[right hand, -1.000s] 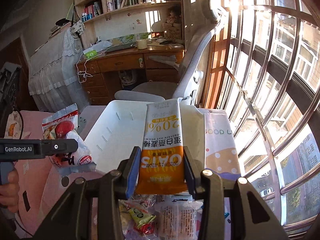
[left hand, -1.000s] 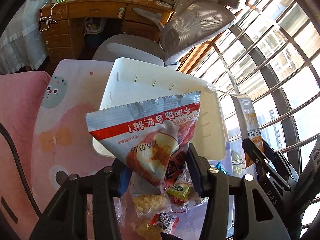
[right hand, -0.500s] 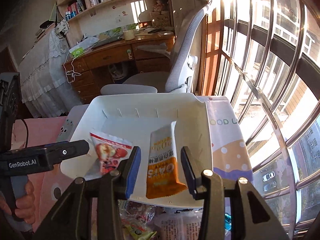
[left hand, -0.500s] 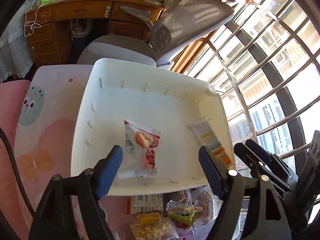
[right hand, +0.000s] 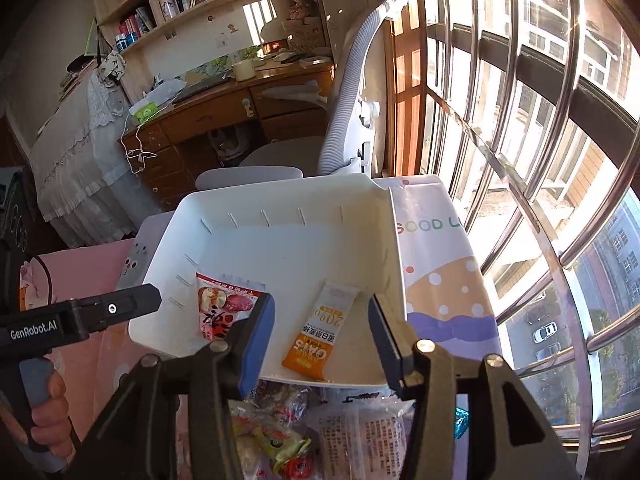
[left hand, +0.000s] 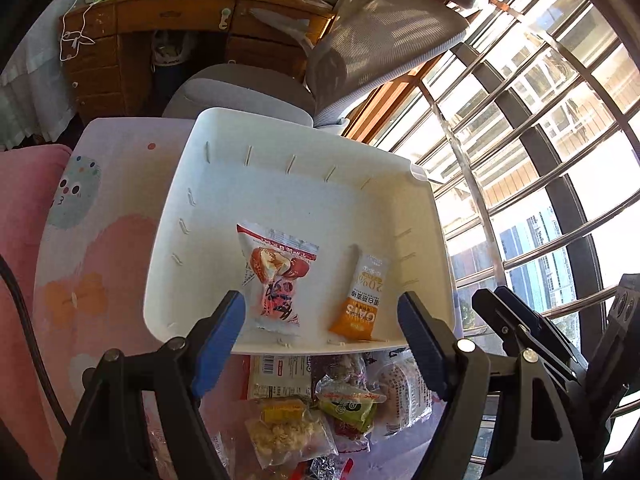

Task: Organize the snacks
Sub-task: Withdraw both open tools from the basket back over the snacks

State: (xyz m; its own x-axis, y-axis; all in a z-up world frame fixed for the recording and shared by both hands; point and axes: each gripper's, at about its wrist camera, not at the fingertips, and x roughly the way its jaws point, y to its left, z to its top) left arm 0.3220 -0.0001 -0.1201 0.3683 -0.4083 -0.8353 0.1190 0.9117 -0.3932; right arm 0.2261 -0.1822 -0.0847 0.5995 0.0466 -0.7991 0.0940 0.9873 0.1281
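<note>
A white tray (left hand: 224, 200) lies on the table, also in the right wrist view (right hand: 280, 248). In it lie a red-and-white snack bag (left hand: 276, 276) (right hand: 222, 306) and an orange oat bar (left hand: 362, 300) (right hand: 320, 336), apart. My left gripper (left hand: 320, 328) is open and empty above the tray's near edge. My right gripper (right hand: 320, 334) is open and empty over the oat bar. A pile of loose snack packets (left hand: 320, 408) (right hand: 304, 428) lies just in front of the tray, below both grippers.
A patterned cloth (left hand: 100, 240) covers the table. A grey office chair (left hand: 360, 48) and a wooden desk (left hand: 160, 28) stand behind it. A barred window (right hand: 540, 160) runs along the right. The left gripper also shows at the right wrist view's left edge (right hand: 80, 316).
Both grippers opened and let go: the red-and-white bag and the oat bar dropped into the tray. Both grippers have since drawn back a little and opened wider.
</note>
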